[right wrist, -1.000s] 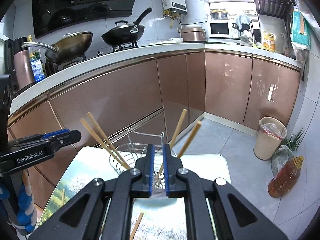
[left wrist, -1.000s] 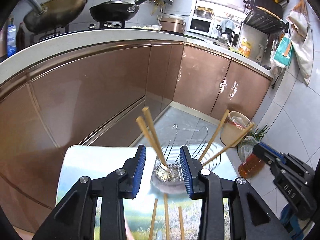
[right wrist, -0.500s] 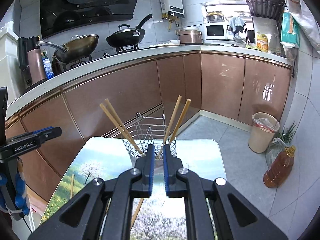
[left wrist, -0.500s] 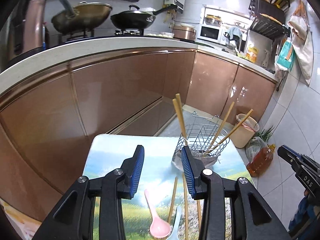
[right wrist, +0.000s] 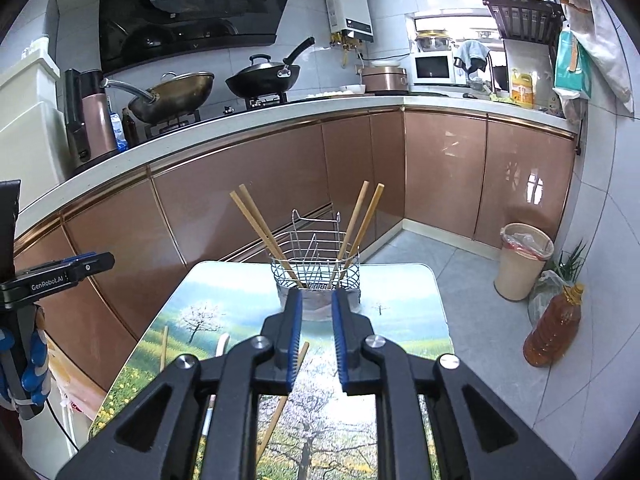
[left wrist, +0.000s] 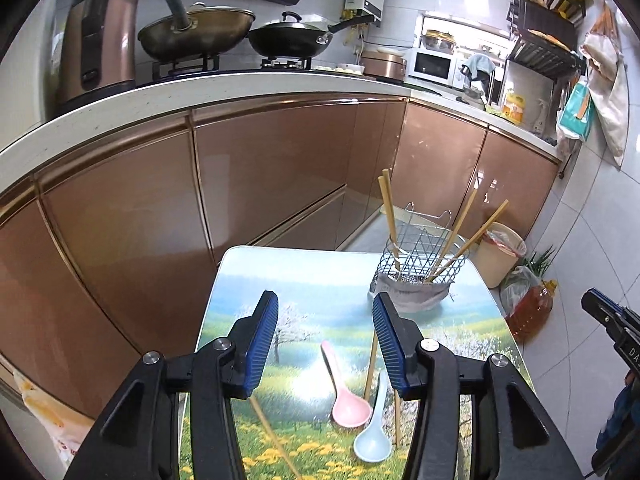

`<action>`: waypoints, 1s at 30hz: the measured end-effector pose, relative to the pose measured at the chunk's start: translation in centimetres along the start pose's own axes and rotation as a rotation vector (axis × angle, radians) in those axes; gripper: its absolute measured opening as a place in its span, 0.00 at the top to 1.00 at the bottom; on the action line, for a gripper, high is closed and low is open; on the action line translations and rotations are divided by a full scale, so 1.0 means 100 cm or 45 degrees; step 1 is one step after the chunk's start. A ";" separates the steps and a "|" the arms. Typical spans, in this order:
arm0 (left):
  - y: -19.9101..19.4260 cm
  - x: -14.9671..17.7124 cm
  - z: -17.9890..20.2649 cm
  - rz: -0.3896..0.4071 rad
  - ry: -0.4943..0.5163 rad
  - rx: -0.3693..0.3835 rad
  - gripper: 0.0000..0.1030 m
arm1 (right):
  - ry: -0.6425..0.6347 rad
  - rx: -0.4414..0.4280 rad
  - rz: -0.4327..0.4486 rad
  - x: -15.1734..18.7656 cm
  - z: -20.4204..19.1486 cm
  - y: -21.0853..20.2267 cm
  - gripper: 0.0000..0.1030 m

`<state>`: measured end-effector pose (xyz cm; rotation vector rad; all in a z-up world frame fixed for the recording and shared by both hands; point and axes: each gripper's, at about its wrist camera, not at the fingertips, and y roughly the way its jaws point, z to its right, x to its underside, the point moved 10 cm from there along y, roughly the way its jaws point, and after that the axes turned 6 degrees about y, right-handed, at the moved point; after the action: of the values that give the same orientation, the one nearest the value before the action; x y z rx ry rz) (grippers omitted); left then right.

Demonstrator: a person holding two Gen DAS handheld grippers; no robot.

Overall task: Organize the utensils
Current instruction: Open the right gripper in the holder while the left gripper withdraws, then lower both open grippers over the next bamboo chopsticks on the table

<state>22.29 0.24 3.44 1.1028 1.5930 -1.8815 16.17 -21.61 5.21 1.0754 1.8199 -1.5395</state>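
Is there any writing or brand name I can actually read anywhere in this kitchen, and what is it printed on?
"GenRobot.AI": white letters on the black left gripper, seen from the right wrist view.
"DA...": cut-off white letters on the black right gripper, seen from the left wrist view; the rest runs out of frame.
White wall-mounted water heater: a small dark mark, too small to read.
Yellow plastic jug on the counter: label too blurred to read.

Each hand-held gripper (left wrist: 325, 344) has black angular arms, silver screws and ribbed blue pads (right wrist: 295, 336).

Home kitchen, 2 woks (right wrist: 224, 86) on gas stove, microwave (right wrist: 434, 68), copper cabinets (left wrist: 272, 168)
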 end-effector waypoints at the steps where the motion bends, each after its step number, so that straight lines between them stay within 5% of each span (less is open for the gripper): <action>1: -0.002 0.002 -0.002 -0.002 -0.001 -0.002 0.53 | -0.003 0.001 0.003 0.000 -0.001 -0.003 0.86; 13: -0.001 0.023 -0.014 -0.035 -0.016 -0.012 0.53 | -0.035 -0.016 -0.036 0.016 -0.016 -0.002 0.86; 30: 0.056 0.050 -0.003 -0.151 0.009 0.071 0.53 | -0.016 0.000 -0.202 0.054 -0.009 0.061 0.86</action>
<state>23.65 -0.07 -3.91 1.0599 1.6520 -2.0120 18.35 -19.26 -2.29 0.9385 1.9368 -1.6326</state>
